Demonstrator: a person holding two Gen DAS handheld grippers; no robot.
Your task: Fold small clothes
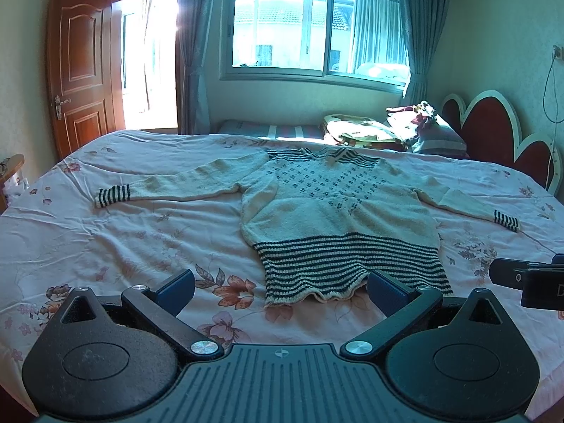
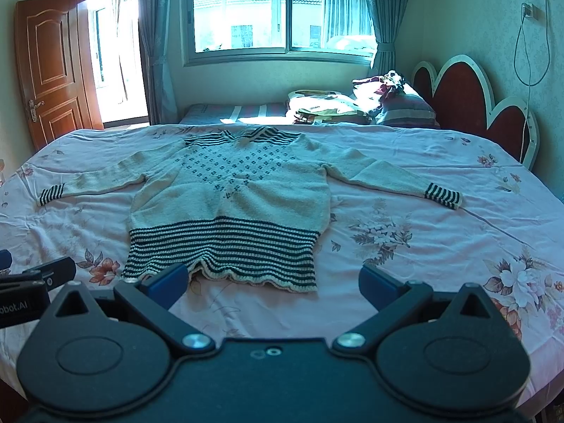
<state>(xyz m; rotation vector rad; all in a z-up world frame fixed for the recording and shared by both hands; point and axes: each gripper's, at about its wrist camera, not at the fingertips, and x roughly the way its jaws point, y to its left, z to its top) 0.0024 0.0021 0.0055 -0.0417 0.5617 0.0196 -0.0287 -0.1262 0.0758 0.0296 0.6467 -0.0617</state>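
Observation:
A small cream knitted sweater (image 1: pixel 335 208) (image 2: pixel 229 190) lies flat on the bed, sleeves spread wide, with dark stripes at hem, cuffs and collar. Its striped hem faces me. My left gripper (image 1: pixel 281 287) hovers open just before the hem's left half, nothing between its fingers. My right gripper (image 2: pixel 273 282) is open too, in front of the hem's right half, its left pad close to the hem edge. The right gripper (image 1: pixel 528 280) shows at the right edge of the left wrist view, and the left gripper (image 2: pixel 35 282) at the left edge of the right wrist view.
The bed wears a pink floral sheet (image 1: pixel 123 239) (image 2: pixel 423 246). Folded bedding and pillows (image 1: pixel 394 130) (image 2: pixel 363 102) are piled at the far side by the red headboard (image 2: pixel 476 98). A wooden door (image 1: pixel 79 70) stands open at the left, a window (image 2: pixel 275 10) behind.

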